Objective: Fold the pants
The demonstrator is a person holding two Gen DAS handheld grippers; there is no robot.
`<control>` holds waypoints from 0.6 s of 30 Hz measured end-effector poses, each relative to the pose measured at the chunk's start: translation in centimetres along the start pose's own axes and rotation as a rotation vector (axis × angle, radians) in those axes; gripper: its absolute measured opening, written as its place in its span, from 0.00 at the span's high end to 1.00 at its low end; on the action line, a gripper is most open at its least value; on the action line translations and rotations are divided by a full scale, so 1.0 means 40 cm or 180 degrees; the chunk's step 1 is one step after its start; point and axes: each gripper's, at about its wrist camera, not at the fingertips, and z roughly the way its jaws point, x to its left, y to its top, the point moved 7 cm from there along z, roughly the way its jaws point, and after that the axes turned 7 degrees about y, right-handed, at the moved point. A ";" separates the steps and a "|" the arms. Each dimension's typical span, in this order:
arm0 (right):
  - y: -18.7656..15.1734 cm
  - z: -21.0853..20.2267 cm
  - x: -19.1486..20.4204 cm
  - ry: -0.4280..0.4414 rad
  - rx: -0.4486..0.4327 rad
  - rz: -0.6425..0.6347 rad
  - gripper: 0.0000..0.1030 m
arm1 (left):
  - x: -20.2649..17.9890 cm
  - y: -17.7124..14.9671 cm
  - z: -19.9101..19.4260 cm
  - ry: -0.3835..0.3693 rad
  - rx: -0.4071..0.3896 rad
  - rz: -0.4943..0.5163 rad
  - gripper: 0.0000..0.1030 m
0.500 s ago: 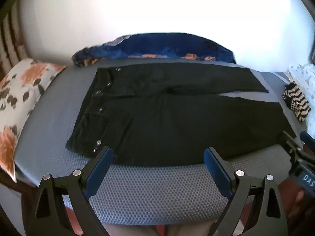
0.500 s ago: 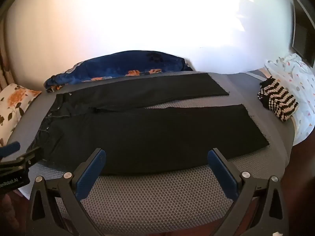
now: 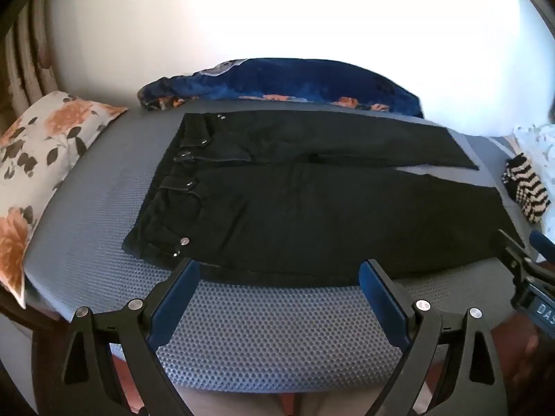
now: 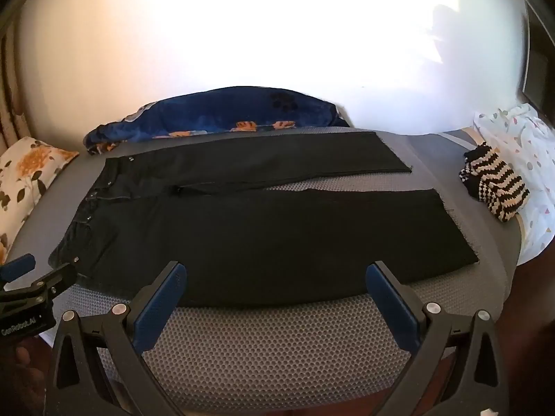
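pants (image 3: 312, 215) flat on bed (image 3: 263, 339), waist left, legs right | left gripper (image 3: 279, 286) and right gripper (image 4: 277, 287) wide open, empty, at near hem | since a moment ago we barely shifted | folding not yet begun

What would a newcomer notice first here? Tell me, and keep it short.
The black pants dominate: spread flat across the grey mesh mattress, waistband to the left, the two legs parting slightly toward the right. Both grippers, the left gripper and the right gripper, hang wide open at the near edge with nothing between their fingers. Behind lies a blue blanket, and a striped knit piece sits at the right.
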 end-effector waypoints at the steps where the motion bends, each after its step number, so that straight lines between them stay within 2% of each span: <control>1: -0.010 0.001 -0.001 -0.0012 -0.0013 -0.0002 0.00 | 0.002 0.000 0.000 0.0042 -0.0021 0.0010 0.09; 3: -0.013 0.005 -0.003 -0.0009 0.0007 -0.0001 0.00 | -0.002 -0.001 -0.003 0.0046 -0.0073 0.0059 0.09; 7: -0.018 0.016 0.003 -0.0025 0.0049 -0.0002 0.00 | -0.016 -0.011 0.009 -0.0080 0.0066 0.0071 0.09; 14: -0.024 0.034 0.007 -0.0004 0.0113 -0.0006 0.00 | -0.002 -0.028 0.030 0.0012 0.0207 -0.0009 0.09; 18: -0.030 0.041 0.010 -0.0004 0.0130 -0.0009 0.00 | 0.003 -0.037 0.033 -0.0074 0.0219 -0.0072 0.09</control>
